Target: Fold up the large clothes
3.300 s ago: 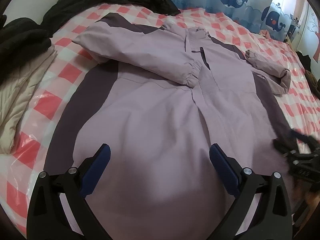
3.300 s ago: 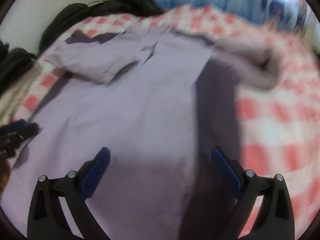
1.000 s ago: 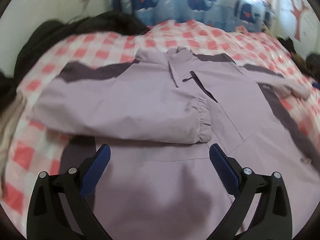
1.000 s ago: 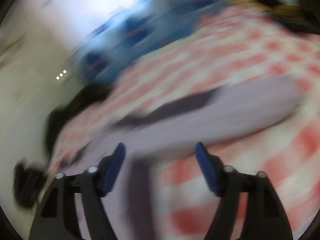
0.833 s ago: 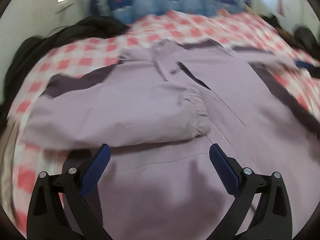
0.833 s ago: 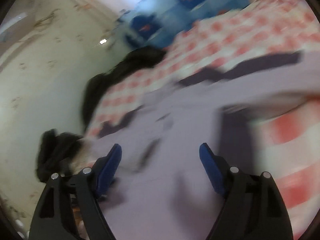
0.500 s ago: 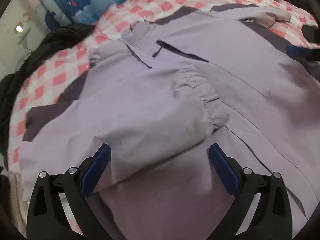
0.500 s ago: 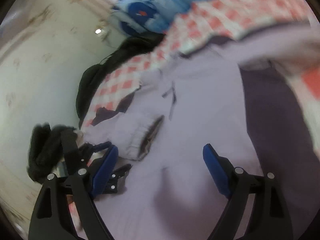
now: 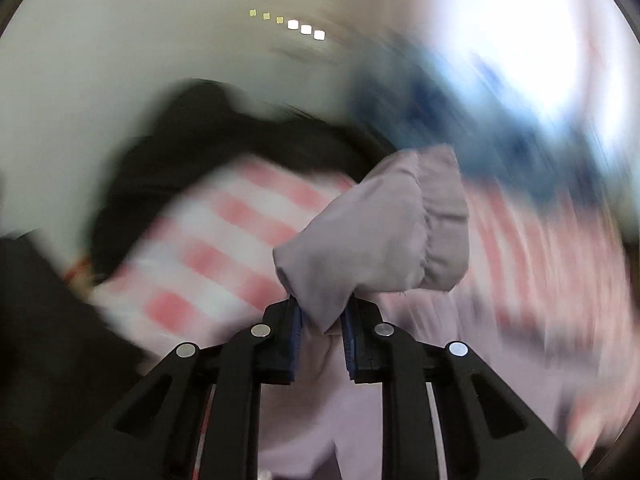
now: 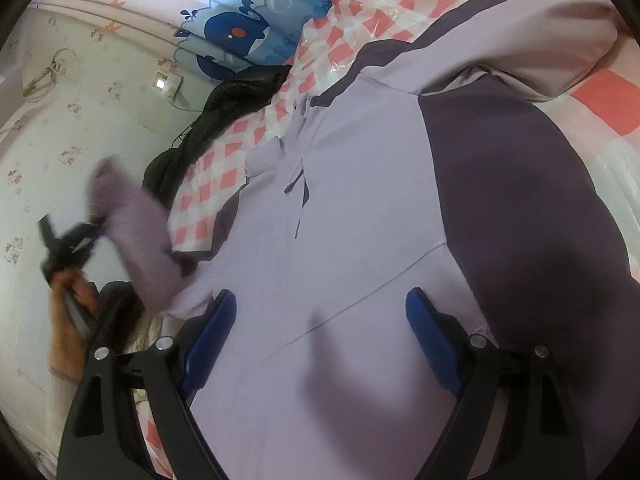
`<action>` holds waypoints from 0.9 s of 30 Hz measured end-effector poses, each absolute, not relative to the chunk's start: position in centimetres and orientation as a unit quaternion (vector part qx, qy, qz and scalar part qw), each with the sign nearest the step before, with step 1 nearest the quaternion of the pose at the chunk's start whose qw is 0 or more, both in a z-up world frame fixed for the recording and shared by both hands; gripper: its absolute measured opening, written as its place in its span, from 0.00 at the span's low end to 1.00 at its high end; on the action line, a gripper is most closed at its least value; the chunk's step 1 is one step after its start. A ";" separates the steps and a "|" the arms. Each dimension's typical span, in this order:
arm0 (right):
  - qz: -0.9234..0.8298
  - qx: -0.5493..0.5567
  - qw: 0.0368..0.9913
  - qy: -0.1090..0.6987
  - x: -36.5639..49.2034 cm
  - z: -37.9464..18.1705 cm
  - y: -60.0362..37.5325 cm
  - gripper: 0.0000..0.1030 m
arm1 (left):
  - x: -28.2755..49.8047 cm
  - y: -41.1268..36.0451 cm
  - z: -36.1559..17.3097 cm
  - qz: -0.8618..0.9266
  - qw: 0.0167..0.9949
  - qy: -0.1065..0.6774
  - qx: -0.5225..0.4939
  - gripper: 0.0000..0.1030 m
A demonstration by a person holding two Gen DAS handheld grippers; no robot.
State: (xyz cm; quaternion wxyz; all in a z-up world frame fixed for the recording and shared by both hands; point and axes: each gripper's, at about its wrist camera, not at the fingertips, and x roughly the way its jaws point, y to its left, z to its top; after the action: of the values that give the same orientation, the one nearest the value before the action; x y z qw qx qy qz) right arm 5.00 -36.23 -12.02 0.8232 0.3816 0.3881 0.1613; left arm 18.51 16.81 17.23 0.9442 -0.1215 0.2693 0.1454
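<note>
Half a second back the left hand-held gripper (image 9: pixel 322 326) hung spread above the folded-in sleeve; now its jaws have just been closing and are pinched on the sleeve (image 9: pixel 380 236) a little behind the gathered cuff (image 9: pixel 444 220), which it has lifted off the jacket's chest and up towards the wall; the blur in its view suggests a quick swing; the right hand-held gripper (image 10: pixel 320 332) has come down low over the jacket (image 10: pixel 360 220), jaws spread, nothing between them, the pads not visibly touching the cloth.

The jacket lies face up on the checked bed (image 10: pixel 600 96), zip and collar towards the whale curtain (image 10: pixel 240 28), its other sleeve stretched out at the far side.

To do this step well, I would say the left should carry the sleeve in a slow arc and lay it flat and straight, keeping the grip near the cuff so the cloth does not bunch; the right could press or hold the body near the hem so the jacket does not drag across the bed.

By count: one lilac jacket; two sleeves, one raised, one lying; two hand-held grippers; one person's hand (image 10: pixel 68 300) seen behind the left one; one dark heap of clothes (image 10: pixel 236 100) by the wall; one curtain.
</note>
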 end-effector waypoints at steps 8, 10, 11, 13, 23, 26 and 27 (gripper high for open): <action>0.182 0.369 0.824 0.390 4.5 -9.6 -36.3 0.82 | 5.5 28.3 25.6 0.292 0.905 0.145 -0.274 0.72; 0.176 0.360 0.841 0.363 3.3 -7.2 -37.5 0.82 | 2.5 26.2 26.1 0.266 0.920 0.143 -0.248 0.81; 0.168 0.348 0.854 0.349 1.7 -5.6 -38.9 0.83 | 0.5 24.5 25.8 0.236 0.932 0.157 -0.225 0.83; 0.149 0.334 0.867 0.338 -1.8 -4.1 -41.6 0.93 | -2.6 21.7 24.1 0.177 0.948 0.191 -0.186 0.88; 0.147 0.298 0.794 0.508 -14.3 -10.5 -46.6 0.93 | -16.8 12.5 -3.1 -0.009 0.852 0.469 -0.233 0.90; 0.172 0.306 0.782 0.514 -16.5 -11.2 -45.9 0.93 | -18.3 12.8 -6.5 0.002 0.829 0.490 -0.268 0.90; 0.181 0.312 0.779 0.512 -16.6 -11.1 -45.5 0.93 | -18.2 12.5 -7.3 0.004 0.826 0.494 -0.270 0.90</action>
State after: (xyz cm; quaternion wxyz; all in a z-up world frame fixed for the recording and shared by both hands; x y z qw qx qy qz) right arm -16.61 -45.47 -11.10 0.7791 0.3123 0.5124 0.1811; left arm -18.24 12.54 -7.26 0.8263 -0.2696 0.4944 0.0041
